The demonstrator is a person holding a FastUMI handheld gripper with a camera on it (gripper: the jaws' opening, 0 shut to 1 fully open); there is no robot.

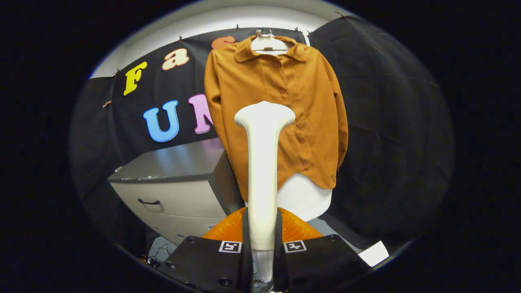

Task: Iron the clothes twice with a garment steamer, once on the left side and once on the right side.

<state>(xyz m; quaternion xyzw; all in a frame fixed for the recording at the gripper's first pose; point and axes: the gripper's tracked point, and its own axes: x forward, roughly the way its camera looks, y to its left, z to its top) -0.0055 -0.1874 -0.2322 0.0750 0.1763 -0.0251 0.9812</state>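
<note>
A mustard-brown buttoned shirt [281,110] hangs on a white hanger [267,42] against the booth wall, straight ahead of me. The white garment steamer [263,162] stands upright between my fingers, its wide head in front of the shirt's lower middle, near the button line. My gripper [262,240] is shut on the steamer's handle, both fingers pressing its sides. How far the head is from the cloth I cannot tell. Below the shirt hem a white board [303,197] shows.
A grey drawer cabinet [171,183] with a dark handle stands left of the shirt, lower down. An orange rounded object [293,228] sits just beyond my fingers. A white paper slip [373,253] lies on the floor to the right. Cables lie near the cabinet's foot.
</note>
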